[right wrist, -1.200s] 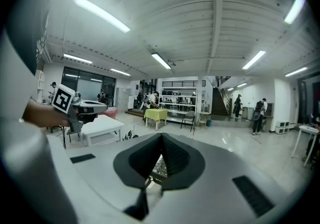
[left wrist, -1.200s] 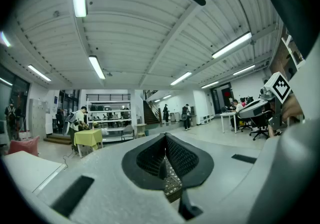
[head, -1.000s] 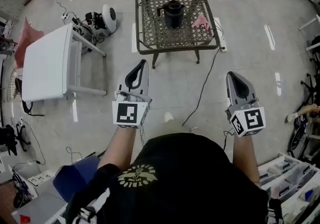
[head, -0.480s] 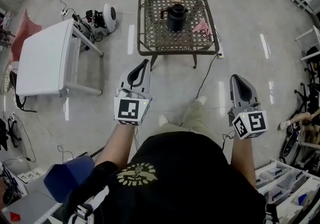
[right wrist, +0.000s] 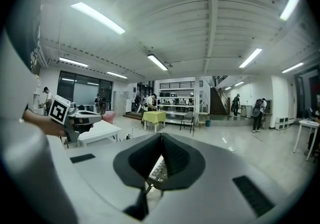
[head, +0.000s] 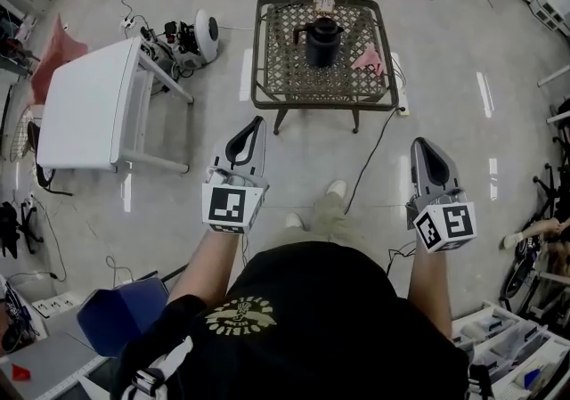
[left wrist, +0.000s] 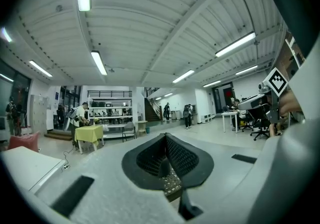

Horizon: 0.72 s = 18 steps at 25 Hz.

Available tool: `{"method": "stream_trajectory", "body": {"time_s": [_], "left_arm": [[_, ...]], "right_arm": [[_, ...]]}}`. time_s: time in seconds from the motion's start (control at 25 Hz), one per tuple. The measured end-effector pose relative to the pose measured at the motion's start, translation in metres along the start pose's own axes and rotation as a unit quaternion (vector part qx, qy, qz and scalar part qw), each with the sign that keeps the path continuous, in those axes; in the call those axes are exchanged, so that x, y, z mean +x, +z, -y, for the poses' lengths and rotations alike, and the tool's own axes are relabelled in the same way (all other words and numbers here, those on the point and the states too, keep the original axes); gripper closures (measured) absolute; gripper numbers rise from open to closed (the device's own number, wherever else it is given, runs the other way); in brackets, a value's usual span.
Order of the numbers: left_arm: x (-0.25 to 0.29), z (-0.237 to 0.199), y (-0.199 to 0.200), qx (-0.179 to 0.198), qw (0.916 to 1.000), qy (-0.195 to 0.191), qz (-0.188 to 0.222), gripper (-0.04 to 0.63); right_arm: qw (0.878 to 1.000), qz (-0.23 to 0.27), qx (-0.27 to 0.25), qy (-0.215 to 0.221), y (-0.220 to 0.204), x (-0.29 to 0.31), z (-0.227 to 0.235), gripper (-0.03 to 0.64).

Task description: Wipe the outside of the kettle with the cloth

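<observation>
Kettle (head: 322, 42): dark, upright, standing near the middle of the metal lattice surface (head: 283, 77), toward its far side in the head view; a dark part projects from its top toward the left of the view. Cloth (head: 367, 60): pink, crumpled, lying on the same surface to the right of the kettle, near it but apart, close to the right edge. Left tool (head: 252, 125): held out in front of the person above the floor (head: 223, 42), well short of the surface, pointing toward it; the left gripper view shows its jaws pressed together with nothing between them. Right tool (head: 420, 147): held alongside at about the same reach, well apart from the left one; the right gripper view shows its jaws likewise pressed together and empty. Neither tool touches kettle or cloth. White table (head: 85, 113) stands to the left of the surface, apart from it. A dark cable (head: 370, 153) runs across the floor from the surface's right side toward the person.
</observation>
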<state>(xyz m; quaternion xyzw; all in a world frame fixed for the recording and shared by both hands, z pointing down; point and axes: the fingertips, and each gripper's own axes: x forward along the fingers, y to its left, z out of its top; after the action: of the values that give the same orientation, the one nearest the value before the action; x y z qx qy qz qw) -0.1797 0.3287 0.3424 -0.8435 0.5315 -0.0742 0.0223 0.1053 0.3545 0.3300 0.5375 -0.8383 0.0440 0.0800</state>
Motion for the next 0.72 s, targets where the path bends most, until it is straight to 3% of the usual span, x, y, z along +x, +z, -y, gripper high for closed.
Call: {"method": "stream_trajectory", "body": {"time_s": [0.72], "left_arm": [[0.114,-0.007,-0.006,-0.011,0.9996,0.002,-0.028,0.588]], "right_arm": [[0.999,-0.028,0.028,0.031,-0.017,0.088,0.072,0.606]]}}
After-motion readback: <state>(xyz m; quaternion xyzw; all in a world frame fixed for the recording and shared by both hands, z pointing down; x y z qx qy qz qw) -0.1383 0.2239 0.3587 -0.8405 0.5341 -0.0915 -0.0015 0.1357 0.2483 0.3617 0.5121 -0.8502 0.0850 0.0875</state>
